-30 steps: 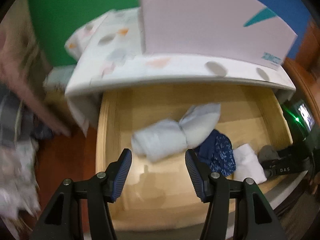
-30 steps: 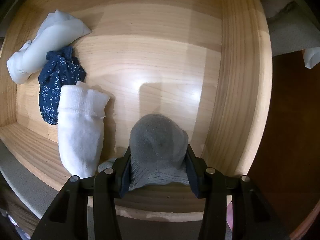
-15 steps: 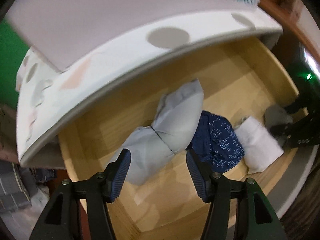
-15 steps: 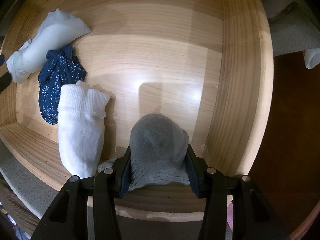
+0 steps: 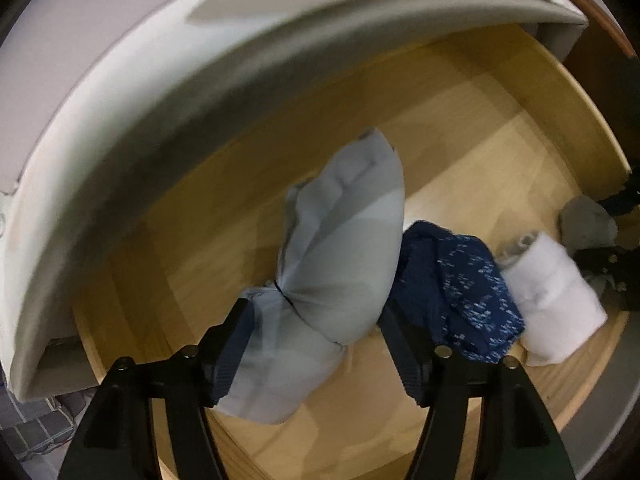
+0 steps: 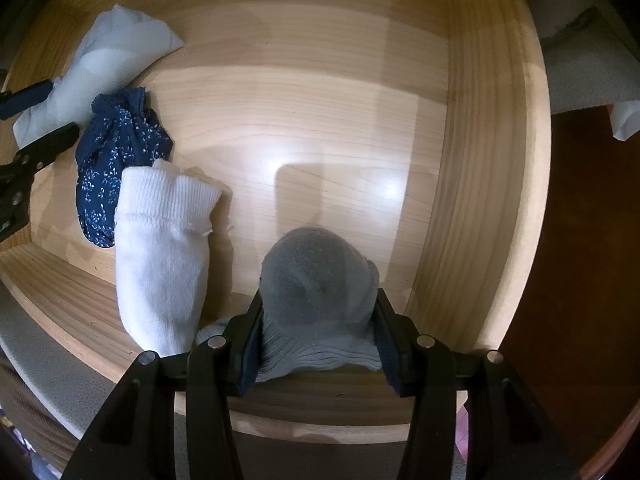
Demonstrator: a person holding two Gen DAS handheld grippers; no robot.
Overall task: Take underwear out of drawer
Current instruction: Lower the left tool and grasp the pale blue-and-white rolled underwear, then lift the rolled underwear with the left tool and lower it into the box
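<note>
Your L gripper [image 5: 316, 344], fingers just opening, straddles the pale-blue underwear roll [image 5: 340, 256] on the drawer [image 6: 480, 184] floor w/o squeezing, while your R gripper [image 6: 318, 334] pinches a grey sock [image 6: 320, 280].

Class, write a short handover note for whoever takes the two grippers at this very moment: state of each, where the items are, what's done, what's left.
Right gripper: shut on the grey sock, near the drawer's front wall.
Left gripper: open, jaws have just been widening, straddling the pale grey bundle; no grip yet.
Navy patterned piece and white sock lie on the drawer floor between them.
Done: nothing is out.
Left: close on the bundle, lift out.
</note>
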